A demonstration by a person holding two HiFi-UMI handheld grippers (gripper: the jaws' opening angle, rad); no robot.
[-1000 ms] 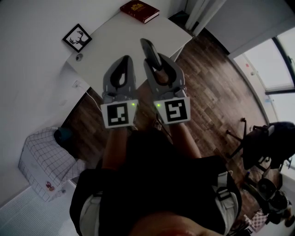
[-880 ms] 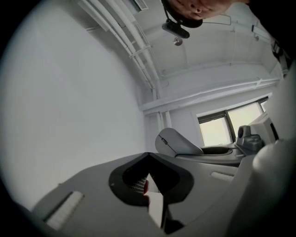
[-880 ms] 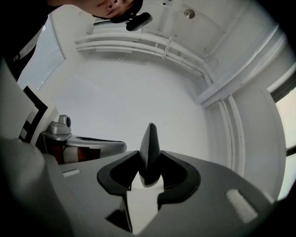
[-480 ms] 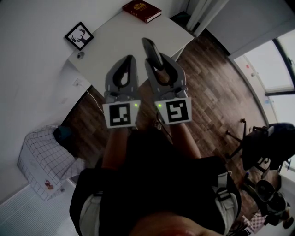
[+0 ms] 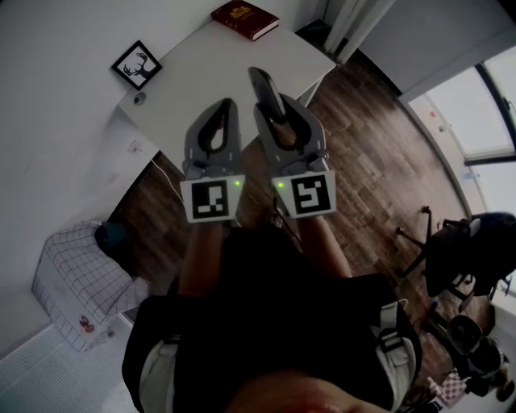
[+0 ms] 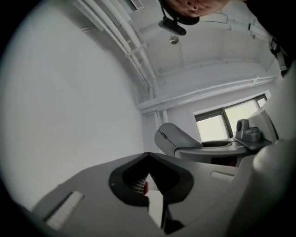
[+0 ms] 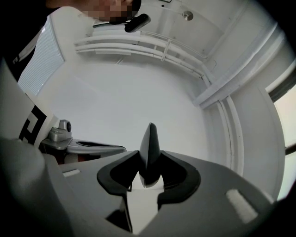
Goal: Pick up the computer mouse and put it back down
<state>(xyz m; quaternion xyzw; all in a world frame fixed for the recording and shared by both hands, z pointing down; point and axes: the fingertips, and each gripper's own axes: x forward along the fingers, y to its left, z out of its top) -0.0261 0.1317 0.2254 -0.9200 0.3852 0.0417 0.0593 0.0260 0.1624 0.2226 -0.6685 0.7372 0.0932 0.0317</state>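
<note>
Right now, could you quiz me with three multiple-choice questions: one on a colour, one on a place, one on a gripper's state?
1. What colour is the book on the table? A red; B blue; C green.
2. Where is the computer mouse? A on the table; B in the right gripper; C in the left gripper.
3. How is the left gripper? A wide open; B shut, empty; C shut on the book.
Answers: A, the cover is dark red. B, that gripper's jaws clamp the mouse's sides. B, its jaws meet with nothing between.
</note>
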